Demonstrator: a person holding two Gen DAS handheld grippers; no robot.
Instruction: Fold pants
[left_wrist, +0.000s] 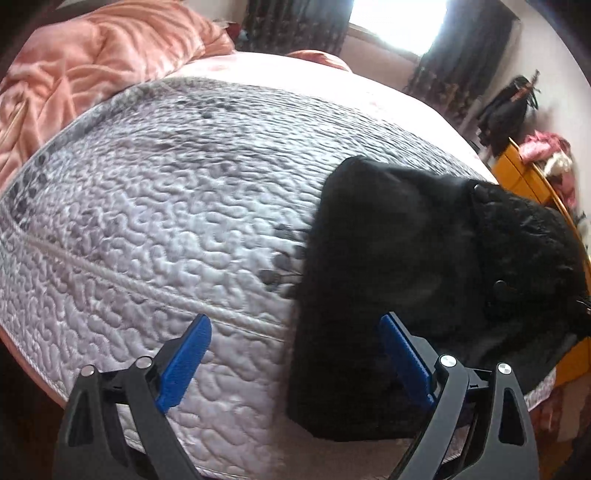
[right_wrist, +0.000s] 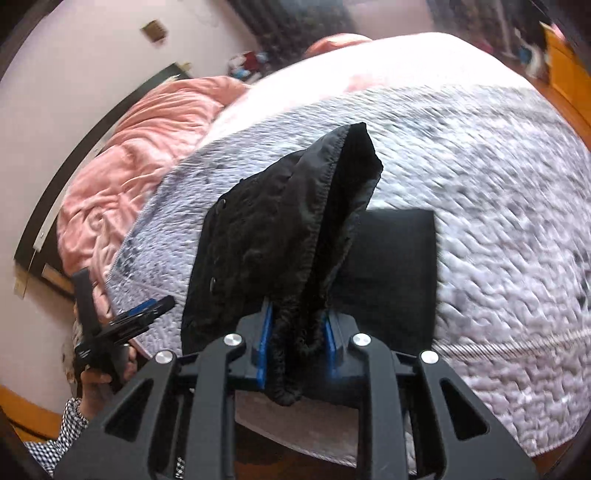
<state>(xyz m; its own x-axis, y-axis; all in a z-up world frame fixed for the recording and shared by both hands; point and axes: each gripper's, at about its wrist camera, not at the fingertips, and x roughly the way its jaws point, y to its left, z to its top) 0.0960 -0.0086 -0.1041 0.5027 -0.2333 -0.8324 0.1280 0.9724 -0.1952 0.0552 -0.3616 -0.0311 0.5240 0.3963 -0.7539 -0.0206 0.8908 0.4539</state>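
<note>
The right gripper (right_wrist: 297, 338) pinches the black pants (right_wrist: 280, 229) at the bed's (right_wrist: 498, 240) near edge. The left gripper (left_wrist: 295, 354) gapes, holding nothing. A pink blanket (left_wrist: 92, 74) is heaped at the far corner.

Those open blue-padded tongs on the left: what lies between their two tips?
In the left wrist view, the left tongs gape over bare grey quilted bedspread; the black fleece pants' folded edge sits just inside the right tip.

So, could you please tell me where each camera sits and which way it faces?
Left wrist: on the left gripper, facing across the quilted bed toward the window; jaws open, the black pants at right.
Right wrist: on the right gripper, facing across the bed toward the pink blanket; jaws shut on the lifted pants; the left hand shows.
Shared: pants, bed, pink blanket.
</note>
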